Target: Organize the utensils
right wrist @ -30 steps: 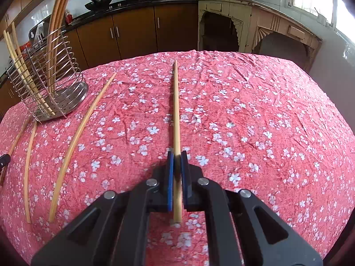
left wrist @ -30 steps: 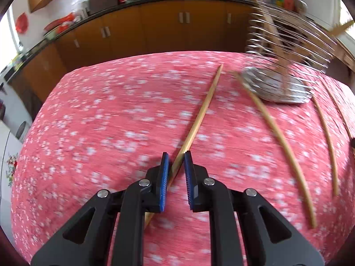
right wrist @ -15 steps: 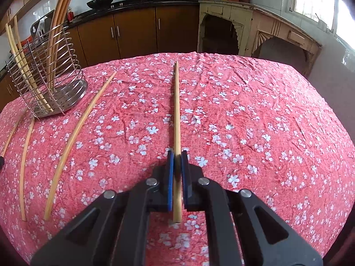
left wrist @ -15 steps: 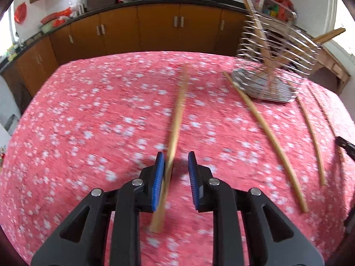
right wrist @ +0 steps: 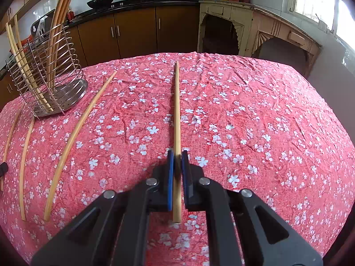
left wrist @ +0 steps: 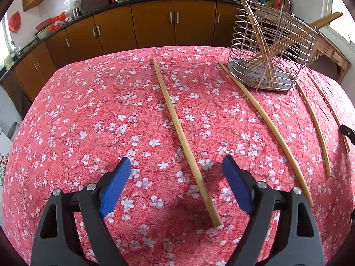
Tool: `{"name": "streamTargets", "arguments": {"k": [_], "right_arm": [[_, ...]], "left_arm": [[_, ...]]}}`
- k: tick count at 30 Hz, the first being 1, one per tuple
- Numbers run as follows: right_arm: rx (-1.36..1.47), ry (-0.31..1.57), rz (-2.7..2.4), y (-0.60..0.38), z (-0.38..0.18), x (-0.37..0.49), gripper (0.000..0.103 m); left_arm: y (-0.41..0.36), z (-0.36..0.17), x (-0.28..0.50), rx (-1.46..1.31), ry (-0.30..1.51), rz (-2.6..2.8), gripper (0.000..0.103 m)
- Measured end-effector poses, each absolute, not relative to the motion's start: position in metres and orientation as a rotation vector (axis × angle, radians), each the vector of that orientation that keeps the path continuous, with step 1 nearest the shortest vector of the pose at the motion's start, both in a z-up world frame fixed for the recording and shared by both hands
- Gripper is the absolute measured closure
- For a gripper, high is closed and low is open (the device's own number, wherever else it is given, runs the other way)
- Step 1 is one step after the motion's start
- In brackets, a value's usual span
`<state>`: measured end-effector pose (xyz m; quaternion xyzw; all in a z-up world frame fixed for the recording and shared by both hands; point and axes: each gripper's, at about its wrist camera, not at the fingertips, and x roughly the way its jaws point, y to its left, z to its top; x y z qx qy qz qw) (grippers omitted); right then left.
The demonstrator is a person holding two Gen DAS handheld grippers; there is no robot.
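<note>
Red floral tablecloth (left wrist: 88,110) under chopstick (left wrist: 177,130), untouched between opening left claw (left wrist: 175,168) pads.

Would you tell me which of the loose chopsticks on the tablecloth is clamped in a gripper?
The straight chopstick shut between the right gripper pads; the other chopsticks lie free near the wire holder.

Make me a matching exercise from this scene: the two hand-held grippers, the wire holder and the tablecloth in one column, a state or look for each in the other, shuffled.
1. left hand-held gripper
2. right hand-held gripper
3. wire utensil holder
4. tablecloth

A. red with white blossoms
B. clamped on a chopstick
C. jaws opening, a chopstick lying loose between them
D. standing with chopsticks inside

Pairs: 1-C, 2-B, 3-D, 4-A
</note>
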<state>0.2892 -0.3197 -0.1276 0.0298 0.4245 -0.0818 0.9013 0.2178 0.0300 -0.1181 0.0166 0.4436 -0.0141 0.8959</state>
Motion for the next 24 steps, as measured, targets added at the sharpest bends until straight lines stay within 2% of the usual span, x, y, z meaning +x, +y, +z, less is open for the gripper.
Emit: {"name": "streamTargets", "arguments": {"k": [4, 9, 10, 11, 13, 15, 20, 24], "right_arm": [[0.103, 0.874, -0.161, -0.327, -0.128, 0.288, 0.091], [0.086, 0.876, -0.162, -0.326, -0.127, 0.288, 0.088], [0.078, 0.877, -0.163, -0.324, -0.128, 0.289, 0.083], [0.068, 0.879, -0.174, -0.323, -0.128, 0.289, 0.071], [0.076, 0.882, -0.199, -0.325, -0.129, 0.289, 0.061], [0.102, 0.88, -0.189, -0.33, -0.129, 0.289, 0.06], [0.088, 0.886, -0.178, -0.327, -0.13, 0.29, 0.05], [0.093, 0.887, -0.175, -0.327, -0.13, 0.291, 0.048]], "left_arm": [[0.033, -0.118, 0.218, 0.015, 0.919, -0.026, 0.019], [0.06, -0.116, 0.228, -0.046, 0.913, -0.038, 0.012], [0.063, -0.115, 0.228, -0.062, 0.911, -0.041, 0.011], [0.068, -0.113, 0.227, -0.07, 0.909, -0.042, 0.011], [0.069, -0.114, 0.227, -0.078, 0.908, -0.046, 0.01], [0.071, -0.114, 0.228, -0.079, 0.912, -0.049, 0.005], [0.073, -0.115, 0.229, -0.08, 0.916, -0.054, 0.002], [0.069, -0.117, 0.229, -0.081, 0.916, -0.053, 0.002]]}}
